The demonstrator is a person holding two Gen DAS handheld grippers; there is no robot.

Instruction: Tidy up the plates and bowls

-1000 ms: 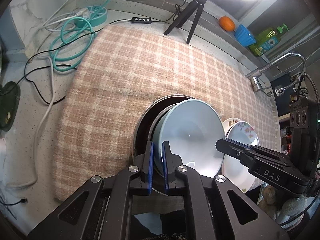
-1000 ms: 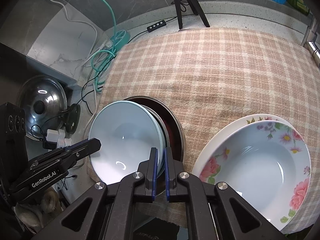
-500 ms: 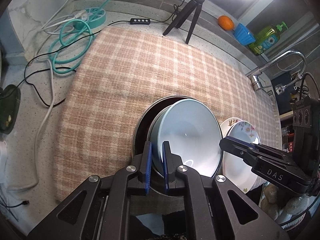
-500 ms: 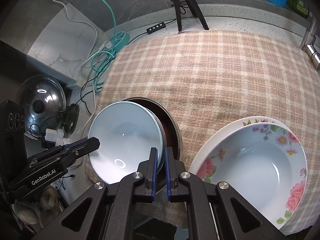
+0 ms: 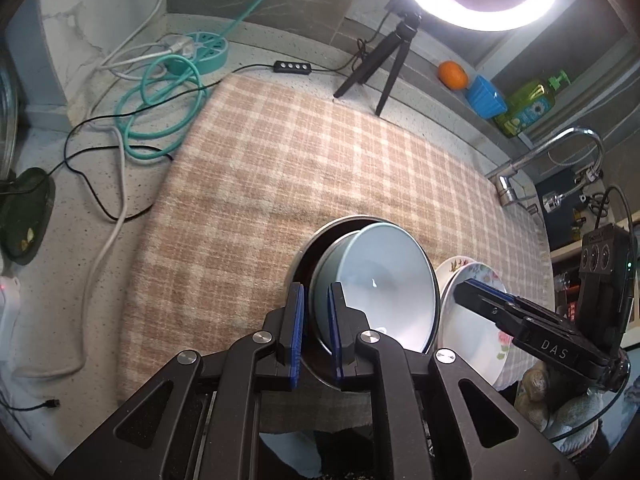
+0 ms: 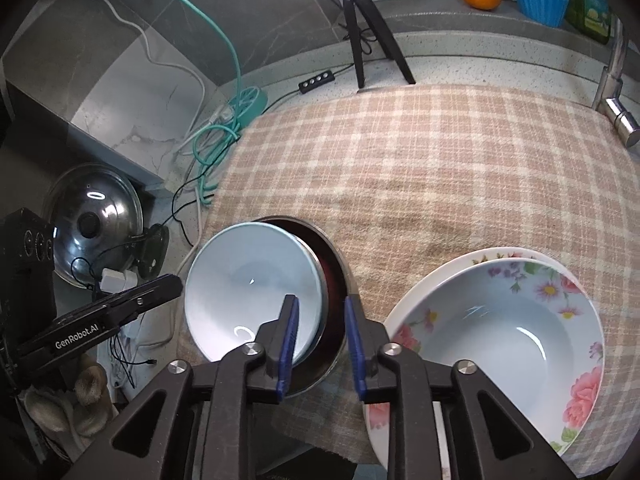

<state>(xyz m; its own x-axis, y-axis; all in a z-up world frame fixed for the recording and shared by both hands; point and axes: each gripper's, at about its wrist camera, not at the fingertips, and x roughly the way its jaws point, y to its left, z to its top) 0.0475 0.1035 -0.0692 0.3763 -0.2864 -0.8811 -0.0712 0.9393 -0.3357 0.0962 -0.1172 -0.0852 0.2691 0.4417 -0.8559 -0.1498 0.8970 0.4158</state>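
A pale blue bowl (image 5: 384, 280) lies tilted inside a dark metal-rimmed bowl (image 5: 308, 252) on the plaid cloth (image 5: 320, 168). My left gripper (image 5: 316, 336) is open a little, its blue pads straddling the blue bowl's near rim. In the right wrist view the blue bowl (image 6: 248, 284) lies in the dark bowl (image 6: 332, 280), and my right gripper (image 6: 320, 344) is open around their right rims. Two stacked floral bowls (image 6: 504, 336) sit to the right, also showing in the left wrist view (image 5: 472, 320).
A tripod (image 5: 384, 60) with ring light stands at the cloth's far edge. Teal cable and power strip (image 5: 192, 52) lie far left. A faucet (image 5: 560, 152), orange (image 5: 452, 74), blue cup and soap bottle are far right. A pot lid (image 6: 92, 212) lies left.
Both grippers were shut on the blue bowl's rim; now both have opened. The bowl has settled into the dark bowl. Both grippers have drawn back slightly.
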